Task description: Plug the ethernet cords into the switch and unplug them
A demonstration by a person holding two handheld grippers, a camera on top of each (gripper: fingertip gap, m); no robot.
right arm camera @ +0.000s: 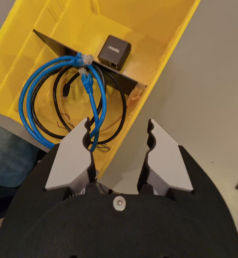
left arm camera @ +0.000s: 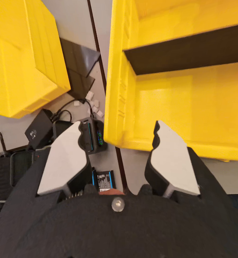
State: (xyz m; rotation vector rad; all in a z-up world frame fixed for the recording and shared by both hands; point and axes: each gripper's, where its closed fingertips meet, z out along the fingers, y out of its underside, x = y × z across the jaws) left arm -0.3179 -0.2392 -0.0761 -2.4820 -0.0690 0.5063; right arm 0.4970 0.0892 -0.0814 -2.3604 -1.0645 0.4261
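Observation:
In the right wrist view a small black switch (right arm camera: 114, 52) lies in the far compartment of a yellow bin (right arm camera: 164, 72), behind a black divider (right arm camera: 119, 79). Coiled blue ethernet cords (right arm camera: 31, 97), a black cord (right arm camera: 57, 97) and a yellow cord with its plug (right arm camera: 136, 92) at the right wall lie in the near compartment. My right gripper (right arm camera: 118, 121) is open and empty above the bin's near right edge. My left gripper (left arm camera: 118, 122) is open and empty over the table, at the corner of a yellow bin (left arm camera: 171, 111). No switch or cord shows in the left wrist view.
In the left wrist view a second yellow bin (left arm camera: 18, 62) stands at the left. A black charger with lit rings (left arm camera: 96, 136), a black power adapter (left arm camera: 38, 131), black cases (left arm camera: 18, 167), a loose battery (left arm camera: 103, 180) and small white blocks (left arm camera: 94, 103) lie on the grey table. About 90 cm separates my left fingertips from my right. Between my right fingertips and the small black switch (right arm camera: 114, 52) there is roughly 15 cm.

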